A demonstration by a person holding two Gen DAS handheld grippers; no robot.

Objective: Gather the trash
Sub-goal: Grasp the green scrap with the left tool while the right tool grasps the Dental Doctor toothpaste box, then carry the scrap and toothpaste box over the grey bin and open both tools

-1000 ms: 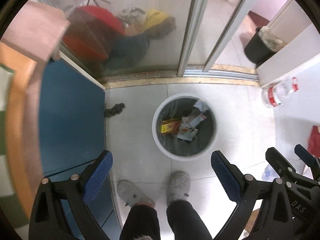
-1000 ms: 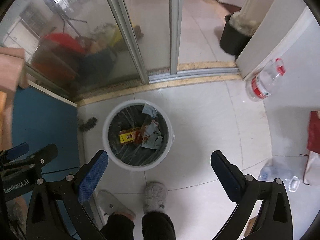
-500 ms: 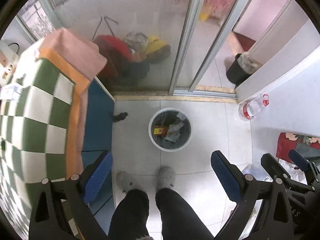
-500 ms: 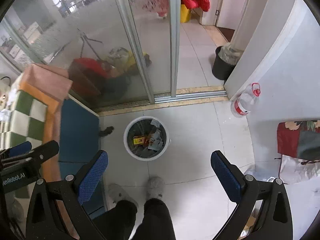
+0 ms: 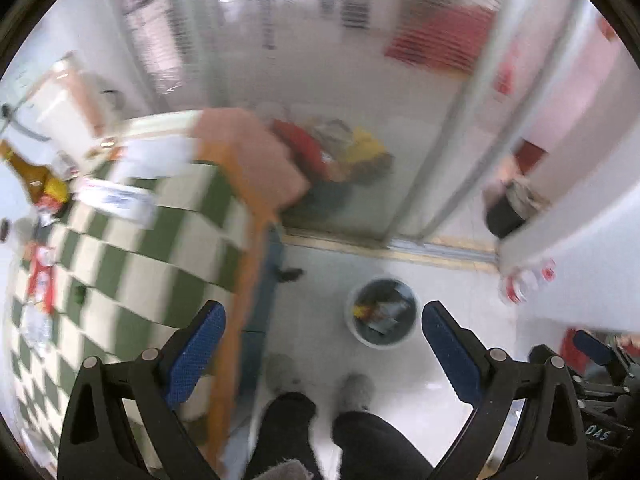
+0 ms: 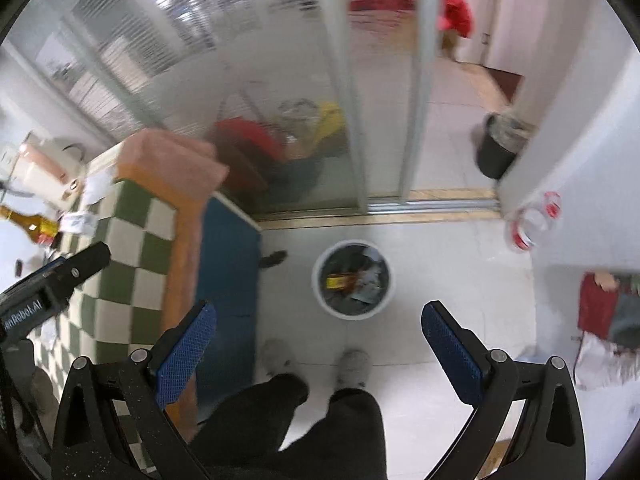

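Observation:
A white round trash bin (image 5: pixel 382 317) with a dark liner stands on the tiled floor and holds several wrappers; it also shows in the right wrist view (image 6: pixel 353 279). My left gripper (image 5: pixel 322 354) is open and empty, high above the floor. My right gripper (image 6: pixel 319 352) is open and empty, also high above the bin. On the green-and-white checkered table (image 5: pixel 132 248) lie wrappers (image 5: pixel 40 284), a white packet (image 5: pixel 116 198) and a brown bottle (image 5: pixel 30 178). The view is blurred.
The person's legs and grey slippers (image 6: pixel 352 364) stand in front of the bin. A glass sliding door (image 6: pixel 348 112) is behind it. A plastic bottle (image 6: pixel 530 224) lies by the white wall, a black bin (image 6: pixel 500 148) past the door, and a blue panel (image 6: pixel 226 264) flanks the table.
Both grippers have risen well above the bin and turned left. The bin looks much smaller, and the checkered table with its litter has come into view on the left.

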